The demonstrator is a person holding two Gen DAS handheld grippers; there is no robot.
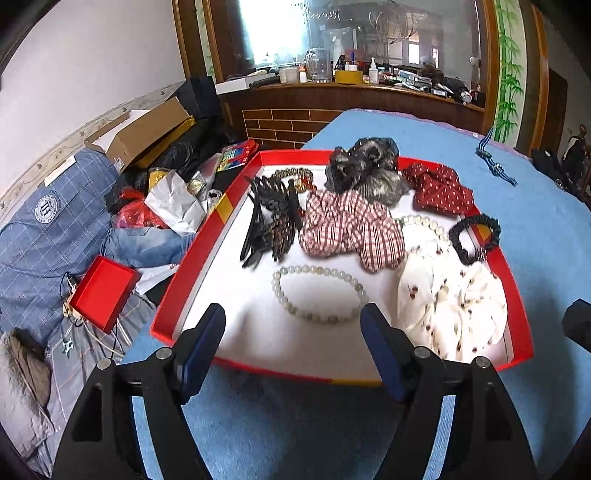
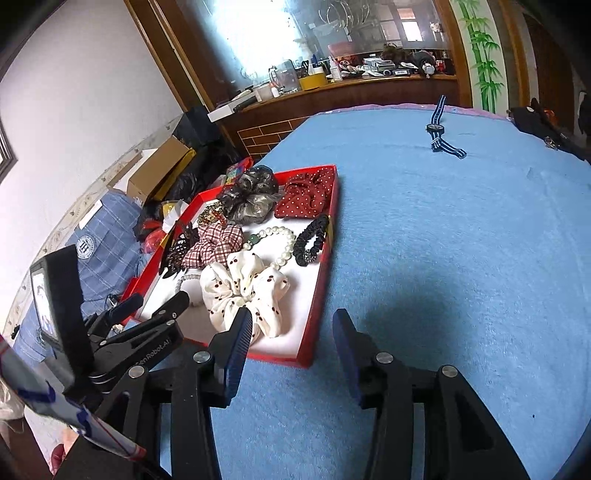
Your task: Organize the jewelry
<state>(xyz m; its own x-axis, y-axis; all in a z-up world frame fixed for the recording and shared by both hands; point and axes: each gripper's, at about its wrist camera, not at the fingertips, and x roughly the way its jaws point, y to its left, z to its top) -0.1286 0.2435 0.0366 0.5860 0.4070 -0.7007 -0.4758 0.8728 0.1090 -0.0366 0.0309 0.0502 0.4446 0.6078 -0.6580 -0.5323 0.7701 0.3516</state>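
Red tray (image 1: 519, 273) holds scrunchies, bead bracelets, hair clips; striped watch (image 2: 441, 133) lies apart.

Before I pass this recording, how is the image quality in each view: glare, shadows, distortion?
Left wrist view: strong fisheye bending with dark corners; the window behind is blown out, yet the red tray and jade bead bracelet read sharp. Right wrist view: same curvature, glare in the window, a soft dark shadow on the blue cloth ahead of the right gripper, and the striped watch small but legible.

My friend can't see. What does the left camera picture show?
An open left gripper hovers over a red tray on a blue table, holding scrunchies, hair clips and a pale bead bracelet.
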